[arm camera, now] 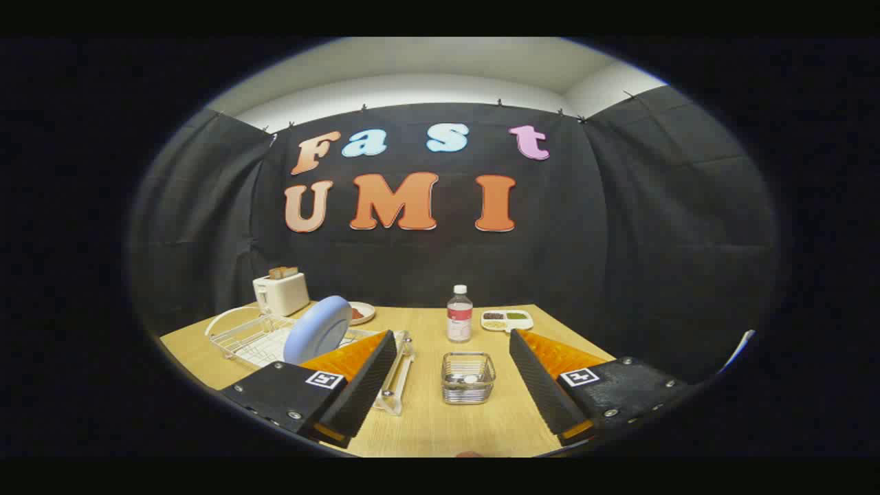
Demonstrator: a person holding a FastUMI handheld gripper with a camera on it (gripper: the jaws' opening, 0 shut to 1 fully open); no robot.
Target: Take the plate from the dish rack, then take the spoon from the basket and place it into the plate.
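A pale blue plate (317,329) stands on edge in the white wire dish rack (258,339), just beyond my left finger. A small wire basket (468,377) sits on the wooden table between my fingers, a little ahead of them; something small and pale lies in its bottom, and I cannot tell whether it is the spoon. My gripper (454,347) hovers above the table, open wide, with nothing held between its fingers.
A white toaster (280,291) with bread stands behind the rack. A small dish (361,313) lies past the plate. A clear bottle (459,315) with a white cap stands beyond the basket, and a divided tray (507,320) lies to its right.
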